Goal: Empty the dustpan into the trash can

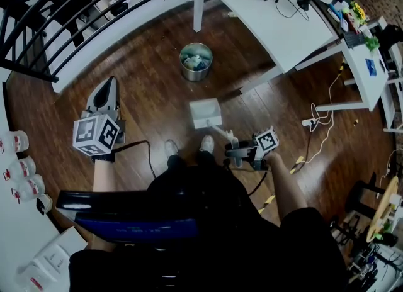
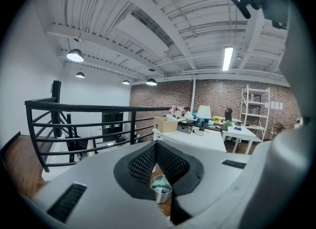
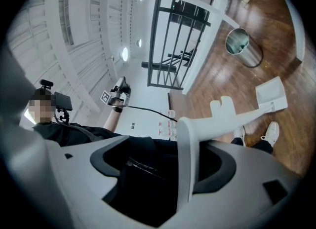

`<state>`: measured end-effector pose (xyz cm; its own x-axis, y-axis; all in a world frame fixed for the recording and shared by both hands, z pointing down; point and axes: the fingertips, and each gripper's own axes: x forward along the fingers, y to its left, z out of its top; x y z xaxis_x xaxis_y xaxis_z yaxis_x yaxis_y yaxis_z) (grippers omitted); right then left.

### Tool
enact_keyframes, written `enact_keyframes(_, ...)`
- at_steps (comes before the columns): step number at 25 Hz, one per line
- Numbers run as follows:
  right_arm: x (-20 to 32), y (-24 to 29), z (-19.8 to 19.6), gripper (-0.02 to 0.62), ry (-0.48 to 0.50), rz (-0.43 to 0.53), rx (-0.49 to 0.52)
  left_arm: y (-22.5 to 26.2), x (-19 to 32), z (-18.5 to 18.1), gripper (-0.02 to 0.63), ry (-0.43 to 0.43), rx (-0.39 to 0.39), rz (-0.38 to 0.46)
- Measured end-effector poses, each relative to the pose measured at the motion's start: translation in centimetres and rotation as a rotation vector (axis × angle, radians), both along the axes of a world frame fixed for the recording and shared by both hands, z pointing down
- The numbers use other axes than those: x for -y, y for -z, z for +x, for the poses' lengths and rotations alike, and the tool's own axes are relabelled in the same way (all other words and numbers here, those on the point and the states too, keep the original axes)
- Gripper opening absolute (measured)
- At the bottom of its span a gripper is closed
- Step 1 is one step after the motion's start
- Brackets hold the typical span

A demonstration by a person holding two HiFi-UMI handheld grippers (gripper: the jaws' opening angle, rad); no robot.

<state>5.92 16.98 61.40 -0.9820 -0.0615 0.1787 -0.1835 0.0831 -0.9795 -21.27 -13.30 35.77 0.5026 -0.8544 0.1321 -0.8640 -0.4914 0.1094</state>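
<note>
A white plastic dustpan (image 1: 206,112), made up of a boxy, open-fronted pan and a long slender handle ending in a flat loop, is seen low on the dark, glossy wood-plank floor (image 1: 151,95), just ahead of the person's white shoes (image 1: 207,143). The loop end is set between the tongs of the right gripper (image 1: 232,153), which are spread wide and not pressed on it; this gripper is rolled onto its side. The left gripper (image 1: 108,86) is held about level, its tongs closed together on nothing and aimed at the cylindrical brushed-metal trash can (image 1: 196,61). The can is placed well beyond the dustpan, near a white worktop (image 1: 271,20). Black-and-white square markers (image 1: 96,134) are carried on both grippers' cubes.
</note>
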Motion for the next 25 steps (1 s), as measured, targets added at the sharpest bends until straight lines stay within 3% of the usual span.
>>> enact_keyframes(25, 3.3, 1.5, 0.0, 0.382, -0.091, -0.014, 0.104, 0.5, -1.0, 2.1, 0.006, -0.024, 0.007, 0.021)
